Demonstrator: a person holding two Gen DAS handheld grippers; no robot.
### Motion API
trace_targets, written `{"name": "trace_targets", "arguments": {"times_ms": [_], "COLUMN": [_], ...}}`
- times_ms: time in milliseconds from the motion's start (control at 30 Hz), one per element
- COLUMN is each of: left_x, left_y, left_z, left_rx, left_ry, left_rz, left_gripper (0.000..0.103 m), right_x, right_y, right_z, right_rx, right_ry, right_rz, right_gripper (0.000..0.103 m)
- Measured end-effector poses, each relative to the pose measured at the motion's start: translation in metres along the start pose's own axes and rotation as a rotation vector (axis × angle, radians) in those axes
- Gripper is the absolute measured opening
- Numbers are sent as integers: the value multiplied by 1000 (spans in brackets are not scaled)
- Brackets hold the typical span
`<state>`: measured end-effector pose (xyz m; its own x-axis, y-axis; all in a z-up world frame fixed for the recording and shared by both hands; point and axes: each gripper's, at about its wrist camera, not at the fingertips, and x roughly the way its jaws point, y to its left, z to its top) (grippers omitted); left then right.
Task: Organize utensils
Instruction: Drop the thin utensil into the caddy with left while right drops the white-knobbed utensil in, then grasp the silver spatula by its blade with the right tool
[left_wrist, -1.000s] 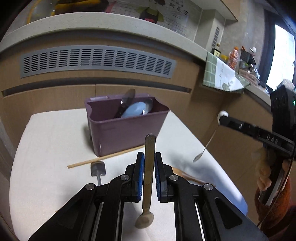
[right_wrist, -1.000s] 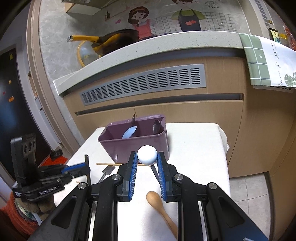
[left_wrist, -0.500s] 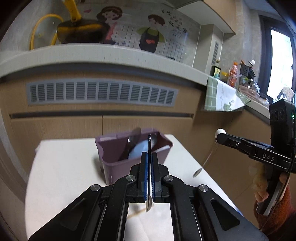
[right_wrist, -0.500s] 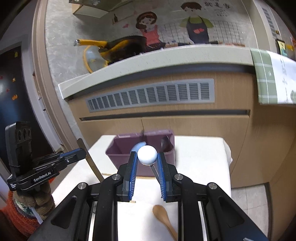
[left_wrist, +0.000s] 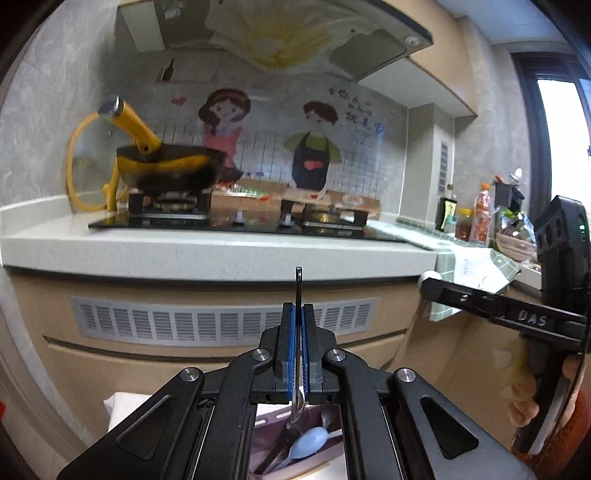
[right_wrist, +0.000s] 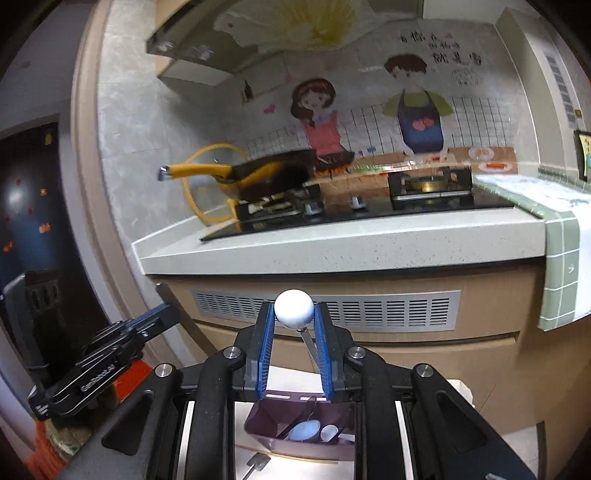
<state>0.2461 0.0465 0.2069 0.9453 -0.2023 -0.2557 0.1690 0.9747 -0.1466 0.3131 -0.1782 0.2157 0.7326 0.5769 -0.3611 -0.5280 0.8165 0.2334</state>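
Note:
My left gripper (left_wrist: 297, 314) is shut on a thin gold-coloured spoon (left_wrist: 297, 291), seen edge on, with its handle tip up and its bowl hanging under the jaws. Far below it sits the purple bin (left_wrist: 332, 459) holding a pale blue spoon (left_wrist: 308, 441) and dark utensils. My right gripper (right_wrist: 294, 317) is shut on the white ball end of a thin metal spoon (right_wrist: 294, 308), whose stem slants down between the pads. The purple bin (right_wrist: 258, 424) stands on the table right under it. Each gripper shows in the other's view: the right gripper (left_wrist: 480, 301) and the left gripper (right_wrist: 147, 325).
A small metal spatula (right_wrist: 256, 461) lies on the white table (right_wrist: 306, 472) in front of the bin. Behind the table stands a cabinet front with a vent grille (left_wrist: 221, 328). A counter (right_wrist: 332, 254) above it carries a stove and a yellow-handled pan (right_wrist: 266, 177). A person's hand (left_wrist: 532, 410) holds the right gripper.
Both grippers have risen with their spoons, so the bin has dropped to the bottom of both views. The left jaws closed fully on the gold spoon, which has turned edge on.

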Motion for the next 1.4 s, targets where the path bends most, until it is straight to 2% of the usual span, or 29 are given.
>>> {"name": "trace_targets", "arguments": {"times_ms": [133, 267, 333, 433, 567, 633, 700, 767, 900, 1000, 1067, 1133, 1300, 1400], "left_x": [26, 58, 78, 92, 83, 72, 61, 55, 59, 72, 79, 86, 96, 90], "left_y": [14, 29, 39, 50, 64, 71, 80, 94, 124, 132, 132, 133, 129, 124], "left_z": [-23, -54, -72, -95, -114, -125, -141, -158, -204, -236, -245, -250, -256, -258], "left_rx": [-38, -91, -138, -175, -205, -207, -202, -213, -289, -245, -226, -255, -254, -249], "left_ry": [55, 143, 216, 283, 297, 302, 308, 335, 449, 568, 590, 600, 634, 641], "left_rz": [-5, -32, -72, -110, -86, -65, -34, -26, -37, -27, -21, -44, -68, -86], "left_gripper": [3, 4, 5, 10, 24, 24, 24, 24, 24, 24, 24, 24, 24, 24], "right_x": [39, 81, 100, 117, 99, 77, 62, 48, 27, 17, 16, 19, 36, 45], "right_y": [-13, -27, -35, -46, -49, -49, -50, -52, -56, -59, -58, -51, -29, -19], "right_z": [-23, -62, -80, -100, -111, -118, -130, -147, -192, -227, -246, -260, -272, -271], "right_rx": [51, 80, 91, 111, 54, 30, 15, 2, -31, -33, -33, -34, -72, -62], "right_ry": [85, 186, 260, 349, 312, 276, 284, 312, 397, 458, 498, 533, 579, 588], "right_rz": [5, -14, 7, 29, -39, -66, -74, -56, -36, -40, -27, 1, 53, 85], "right_gripper": [19, 20, 23, 29, 29, 29, 29, 29, 29, 29, 29, 29, 29, 29]}}
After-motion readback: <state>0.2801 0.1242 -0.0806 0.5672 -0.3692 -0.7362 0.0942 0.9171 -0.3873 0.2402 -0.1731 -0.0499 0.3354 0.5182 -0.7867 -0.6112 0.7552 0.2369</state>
